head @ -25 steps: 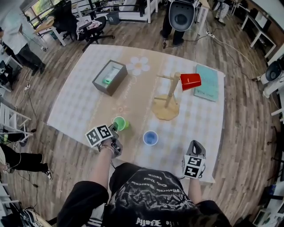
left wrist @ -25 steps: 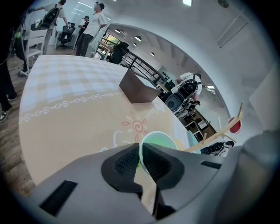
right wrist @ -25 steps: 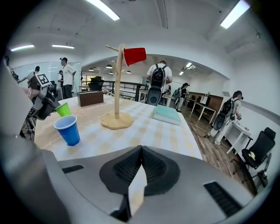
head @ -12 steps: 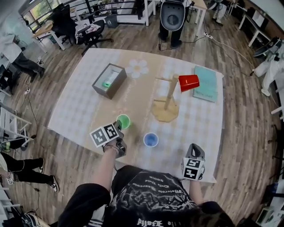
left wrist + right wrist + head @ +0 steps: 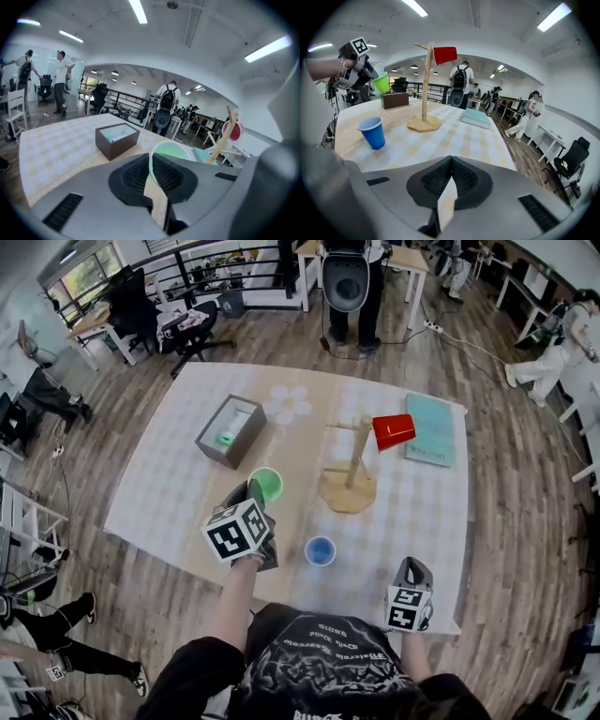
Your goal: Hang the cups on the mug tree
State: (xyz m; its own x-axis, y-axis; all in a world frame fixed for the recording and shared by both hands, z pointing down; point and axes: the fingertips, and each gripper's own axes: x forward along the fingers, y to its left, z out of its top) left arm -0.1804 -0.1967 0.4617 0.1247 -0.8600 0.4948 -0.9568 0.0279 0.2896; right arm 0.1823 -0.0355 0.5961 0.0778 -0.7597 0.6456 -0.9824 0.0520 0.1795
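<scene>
Noting right gripper (image 5: 411, 570) low at near table (image 5: 169, 474) edge, jaws pressed together, empty. Just beyond, blue cup (image 5: 320, 550) upright on table, untouched. Left gripper (image 5: 251, 491) raised above table, jaws nearly closed, pinching wall of green cup (image 5: 267, 484) at rim, cup clear of table. Farther off, mug tree (image 5: 354, 460), red cup (image 5: 394, 430) already on right peg, left peg bare. Next, likely: bring green cup to bare peg, tip mouth over it, slide well on, loosen grip only once seated. Avoid nudging trunk or red cup.
</scene>
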